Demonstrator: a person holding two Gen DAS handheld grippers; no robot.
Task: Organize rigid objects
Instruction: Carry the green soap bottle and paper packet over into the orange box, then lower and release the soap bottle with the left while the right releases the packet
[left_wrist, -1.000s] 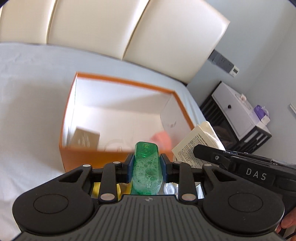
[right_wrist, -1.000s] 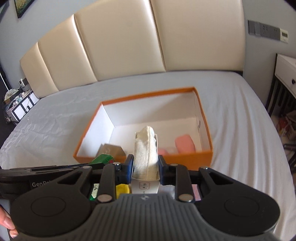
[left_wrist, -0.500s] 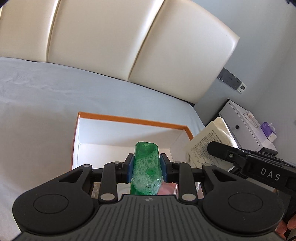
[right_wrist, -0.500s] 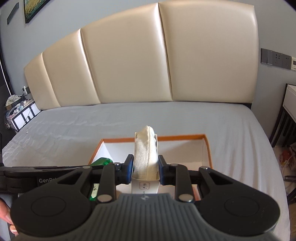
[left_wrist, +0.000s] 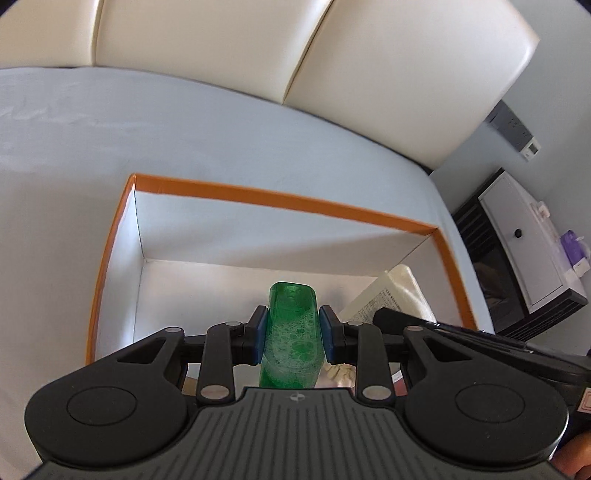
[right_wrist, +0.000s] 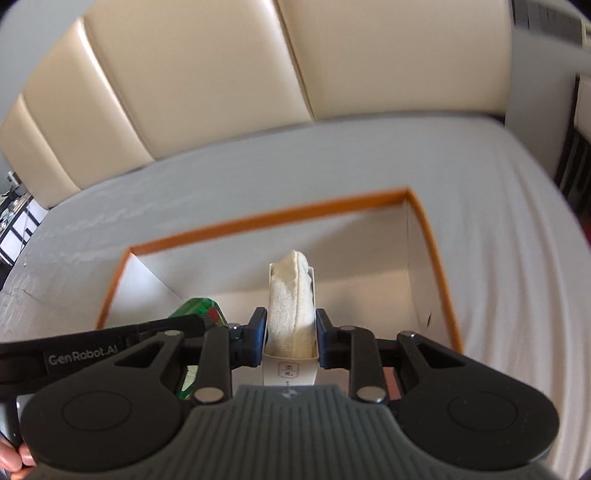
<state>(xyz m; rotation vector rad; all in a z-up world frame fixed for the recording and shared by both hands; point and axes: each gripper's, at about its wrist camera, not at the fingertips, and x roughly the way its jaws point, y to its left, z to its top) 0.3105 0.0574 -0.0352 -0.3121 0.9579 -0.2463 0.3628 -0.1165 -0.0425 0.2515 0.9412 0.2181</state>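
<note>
My left gripper (left_wrist: 291, 334) is shut on a green bottle (left_wrist: 291, 332) with foamy liquid, held over the orange box (left_wrist: 280, 197) with a white inside. My right gripper (right_wrist: 291, 334) is shut on a white carton with a cream cloth (right_wrist: 291, 306) in it, held over the same box (right_wrist: 269, 218). The carton also shows at the right in the left wrist view (left_wrist: 391, 295). The green bottle shows at the left in the right wrist view (right_wrist: 195, 308). Both grippers are side by side above the box's near part.
The box sits on a bed with a grey sheet (left_wrist: 110, 122) and a cream padded headboard (left_wrist: 369, 55). A white and black bedside cabinet (left_wrist: 524, 243) stands to the right of the bed. My hands hide the box's near floor.
Both grippers have moved forward over the box and tilted down, so its open inside now lies right beneath the held bottle and carton. Both grips stay shut.
</note>
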